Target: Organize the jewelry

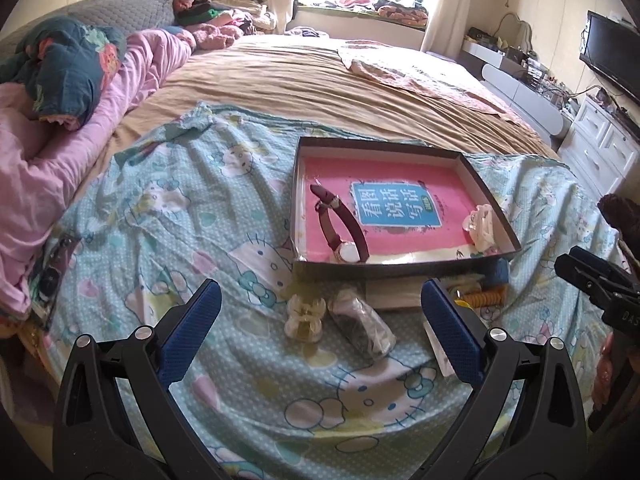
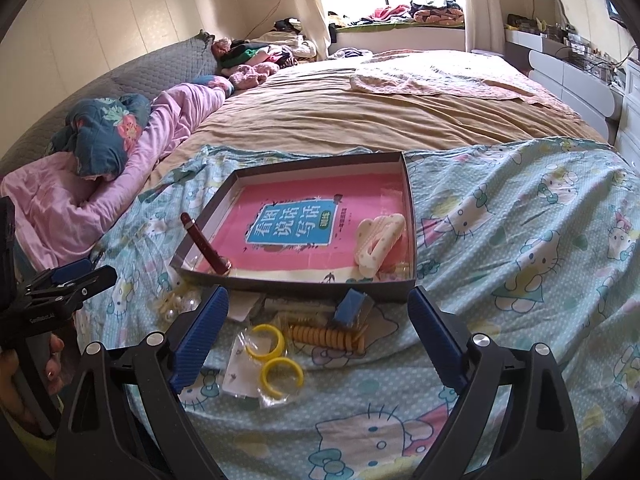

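Both claws hang spread and empty over the near part of the bed (image 1: 280, 92), just short of the shallow box (image 1: 496, 204) that lies on the cartoon-cat sheet (image 1: 168, 208). Inside the box, a watch with a dark red strap (image 1: 340, 224) stands in its near left corner and a white hair clip (image 2: 378, 244) lies by its right wall. The loose pieces sit on the sheet along the box's near edge. Straight ahead of the left claw (image 1: 320, 332), between its fingers, are a clear hair claw clip (image 1: 304, 316) and, just beside it on the right, a small bagged item (image 1: 362, 326) whose long axis runs roughly toward the camera. Ahead of the right claw (image 2: 316, 340), and nearer its left finger, lie two yellow rings (image 2: 274, 356) in clear wrap, with an orange ribbed piece (image 2: 328, 338) lying crosswise behind them and a small blue box (image 2: 352, 306) against the box wall. Each claw seems best placed for the pieces directly before it, so the next reach is probably a short push forward and down.
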`<state>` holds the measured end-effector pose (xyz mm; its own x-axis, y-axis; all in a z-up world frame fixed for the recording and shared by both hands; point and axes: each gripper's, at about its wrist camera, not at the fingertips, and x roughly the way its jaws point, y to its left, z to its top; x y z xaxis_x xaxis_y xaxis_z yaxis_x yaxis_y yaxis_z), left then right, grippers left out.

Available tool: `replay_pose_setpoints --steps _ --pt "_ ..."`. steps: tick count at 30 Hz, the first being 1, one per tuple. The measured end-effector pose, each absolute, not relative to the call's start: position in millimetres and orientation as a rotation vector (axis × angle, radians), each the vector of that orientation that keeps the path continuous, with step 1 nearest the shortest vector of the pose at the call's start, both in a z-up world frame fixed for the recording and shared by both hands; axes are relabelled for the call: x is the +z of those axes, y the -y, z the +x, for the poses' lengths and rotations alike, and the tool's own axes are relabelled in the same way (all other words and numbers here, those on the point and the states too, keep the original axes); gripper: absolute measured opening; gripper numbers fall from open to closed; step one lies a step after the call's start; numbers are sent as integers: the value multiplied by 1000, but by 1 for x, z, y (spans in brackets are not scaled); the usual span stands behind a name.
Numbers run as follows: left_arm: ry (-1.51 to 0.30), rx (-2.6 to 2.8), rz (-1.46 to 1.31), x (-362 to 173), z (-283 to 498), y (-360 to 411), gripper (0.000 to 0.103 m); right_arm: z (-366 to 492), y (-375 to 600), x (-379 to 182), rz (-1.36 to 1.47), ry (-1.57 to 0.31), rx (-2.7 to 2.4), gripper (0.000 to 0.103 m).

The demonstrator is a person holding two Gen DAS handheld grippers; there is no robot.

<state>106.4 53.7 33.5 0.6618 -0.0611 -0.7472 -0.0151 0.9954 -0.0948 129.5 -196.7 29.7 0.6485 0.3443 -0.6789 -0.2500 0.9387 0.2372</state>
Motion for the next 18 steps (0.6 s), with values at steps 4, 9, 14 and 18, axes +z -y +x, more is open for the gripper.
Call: replay_pose_setpoints --steps 4,9,14,18 --pt "-857 -26 -94 29 102 -52 93 123 195 27 119 -805 343 91" --pt "-864 -32 -87 25 95 -49 93 116 194 23 109 -816 348 91" --pt "-875 -51 -90 19 89 -44 93 112 192 18 100 -829 355 91" --pt "-900 -54 -80 10 84 -39 93 109 191 12 93 -846 358 91"
